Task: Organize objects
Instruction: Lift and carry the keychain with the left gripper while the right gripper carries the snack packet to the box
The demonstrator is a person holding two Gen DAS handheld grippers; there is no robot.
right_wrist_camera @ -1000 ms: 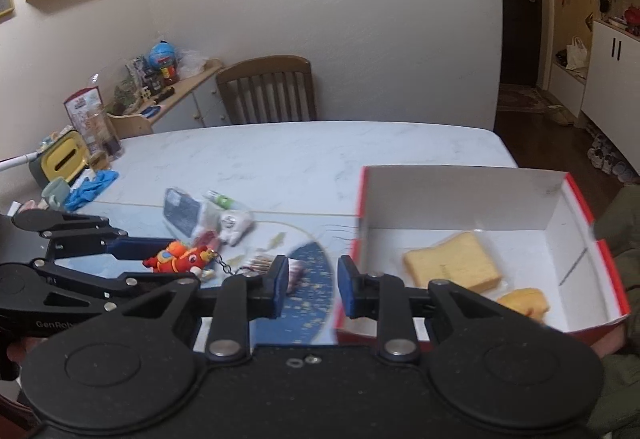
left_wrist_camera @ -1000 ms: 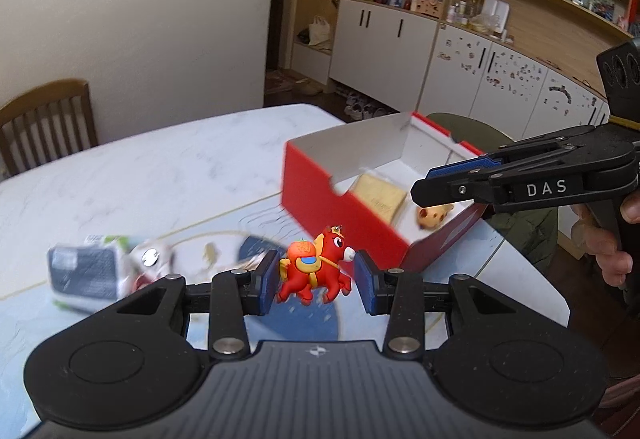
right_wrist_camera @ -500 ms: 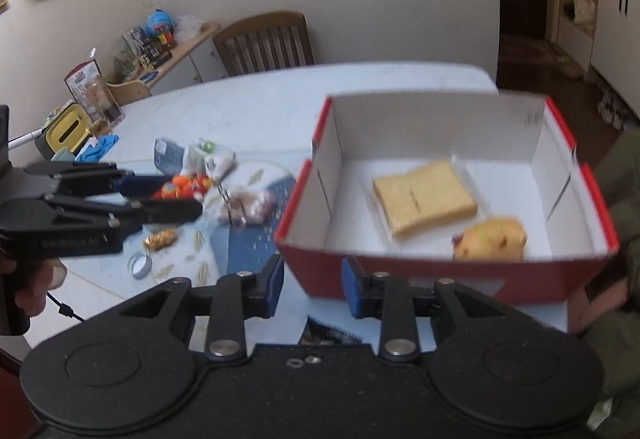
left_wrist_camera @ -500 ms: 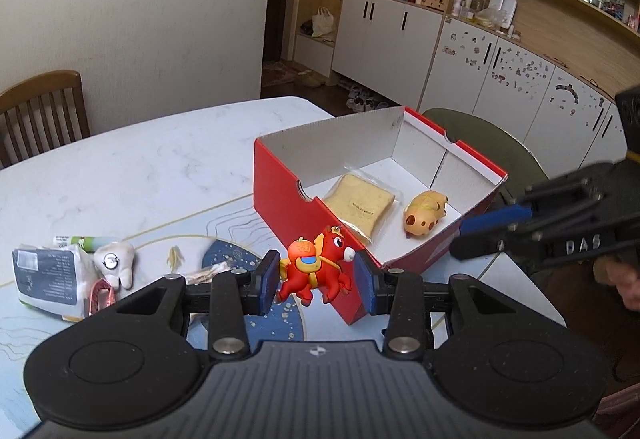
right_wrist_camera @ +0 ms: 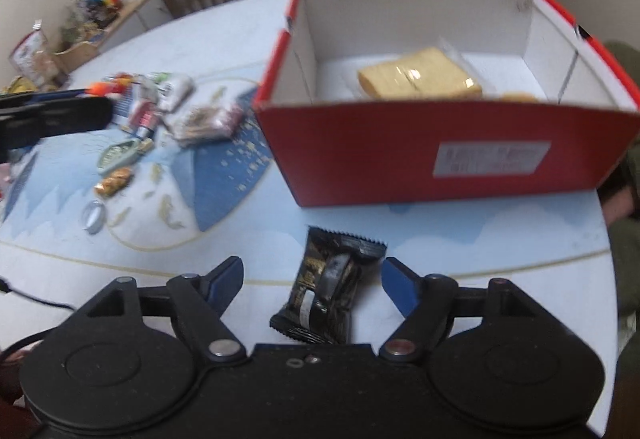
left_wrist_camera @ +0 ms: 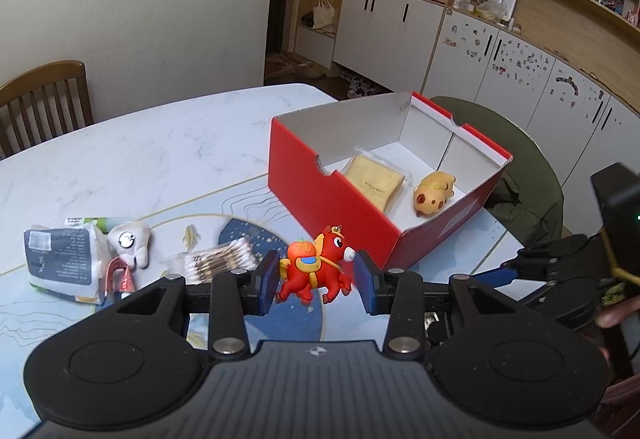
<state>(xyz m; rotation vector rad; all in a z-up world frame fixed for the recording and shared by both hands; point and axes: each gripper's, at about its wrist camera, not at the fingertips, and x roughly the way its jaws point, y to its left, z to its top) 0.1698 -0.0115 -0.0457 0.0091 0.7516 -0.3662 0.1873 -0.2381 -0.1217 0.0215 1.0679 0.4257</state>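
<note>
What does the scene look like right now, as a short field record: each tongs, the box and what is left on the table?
left tongs: shut on red toy horse, held above the table, short of the box
right tongs: open, either side of a black snack packet lying on the table, not gripping it
red box: open, holds a wrapped bread slice and a yellow toy pig
loose on table: tissue pack, tooth plush, cotton swabs
</note>
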